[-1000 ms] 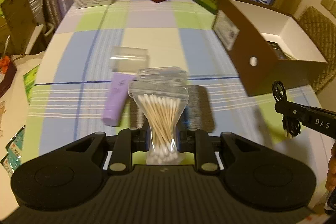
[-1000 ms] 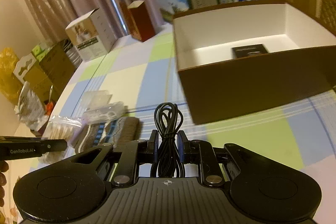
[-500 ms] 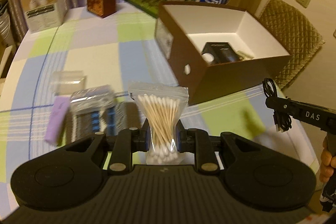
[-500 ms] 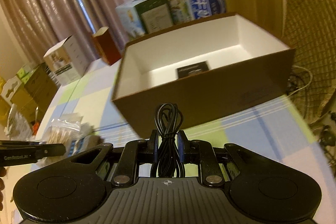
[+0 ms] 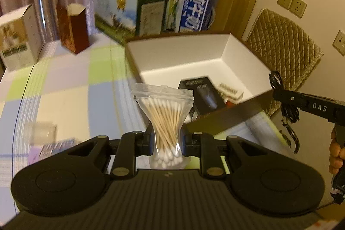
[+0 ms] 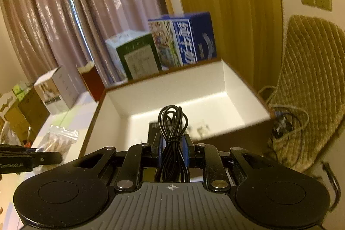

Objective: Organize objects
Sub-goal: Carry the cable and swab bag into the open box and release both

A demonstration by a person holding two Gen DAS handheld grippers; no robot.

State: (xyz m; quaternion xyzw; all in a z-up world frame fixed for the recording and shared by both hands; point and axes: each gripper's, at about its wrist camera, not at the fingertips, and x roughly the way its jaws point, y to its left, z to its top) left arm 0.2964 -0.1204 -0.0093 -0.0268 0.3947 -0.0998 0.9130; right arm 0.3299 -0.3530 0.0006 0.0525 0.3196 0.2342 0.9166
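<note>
Left gripper [image 5: 166, 141]: jaws pinching a clear zip bag [image 5: 165, 122] of cotton swabs at its waist, the bag standing upright between them, held above the bench [image 5: 64, 89] just short of the box's near wall.

Right gripper [image 6: 173, 151]: jaws closing on a bundled black cable [image 6: 172, 135], its loops sticking up in front of the camera; in the left wrist view the same gripper [image 5: 280, 98] is showing from the side at the right edge, cable [image 5: 286, 109] dangling below it, a hand [image 5: 336, 154] gripping the handle.

Box [image 5: 241, 61]: brown outside, white inside, open at the top, sitting on the bench just beyond both grippers. Inside, a black pack [image 5: 202, 96] is lying on the floor of it, with a small light item [image 5: 230, 92] just beside; that item is blurred.

Bench: checked cloth in green, blue and cream. At the left edge, near the left gripper, blurred small items are lying on the cloth; they cannot be told apart.

Far side of bench: a white carton [image 5: 17, 40], a dark red carton [image 5: 73, 27], a green-and-white carton [image 5: 131, 8] and a blue carton [image 5: 194, 8] are standing in a row behind the box.

Beyond: curtains [image 6: 86, 14], a padded chair [image 5: 284, 44] to the right of the box.
</note>
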